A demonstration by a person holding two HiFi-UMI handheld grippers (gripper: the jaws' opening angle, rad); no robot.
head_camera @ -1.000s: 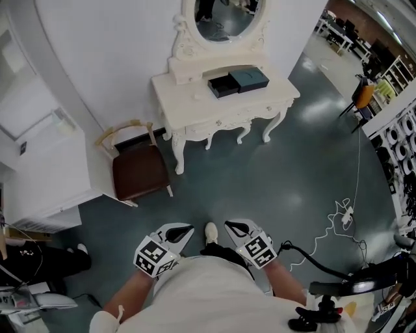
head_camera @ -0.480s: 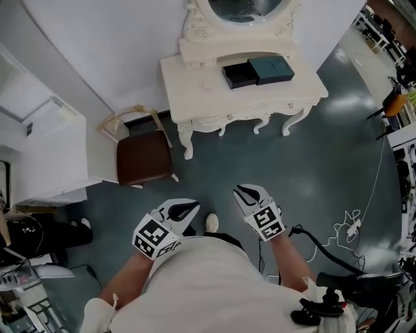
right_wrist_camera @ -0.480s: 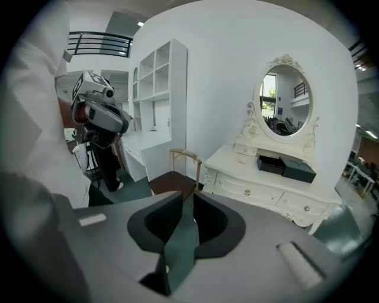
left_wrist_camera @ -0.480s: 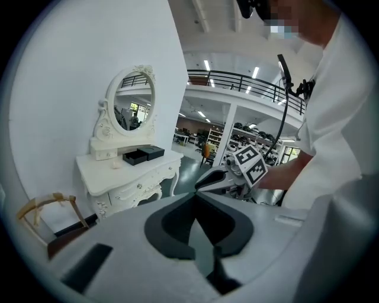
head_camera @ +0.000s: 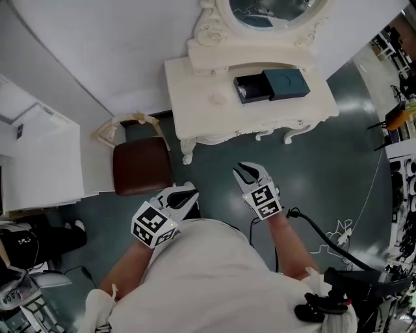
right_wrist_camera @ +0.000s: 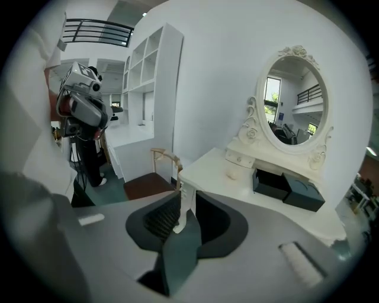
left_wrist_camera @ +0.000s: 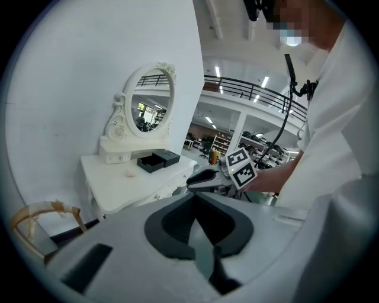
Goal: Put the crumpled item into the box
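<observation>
A small white crumpled item [head_camera: 218, 99] lies on the white dressing table [head_camera: 195, 120], left of an open dark box [head_camera: 252, 88] whose lid [head_camera: 289, 83] rests beside it. The left gripper view shows the item [left_wrist_camera: 129, 173] and the box [left_wrist_camera: 151, 163] far off. In the right gripper view the item [right_wrist_camera: 232, 174] sits just left of the box [right_wrist_camera: 271, 184]. Both grippers hover over the floor, short of the table. My left gripper [head_camera: 185, 198] is shut and empty. My right gripper [head_camera: 249, 172] has its jaws opening, with nothing between them.
A chair with a brown seat [head_camera: 142, 166] stands left of the table. A white cabinet [head_camera: 39, 156] is at the far left. An oval mirror [head_camera: 273, 10] tops the table. A black cable [head_camera: 322, 231] and equipment lie on the floor at the right.
The table has come nearer in the head view as the person stepped forward. Both grippers have moved toward it, the right one further ahead.
</observation>
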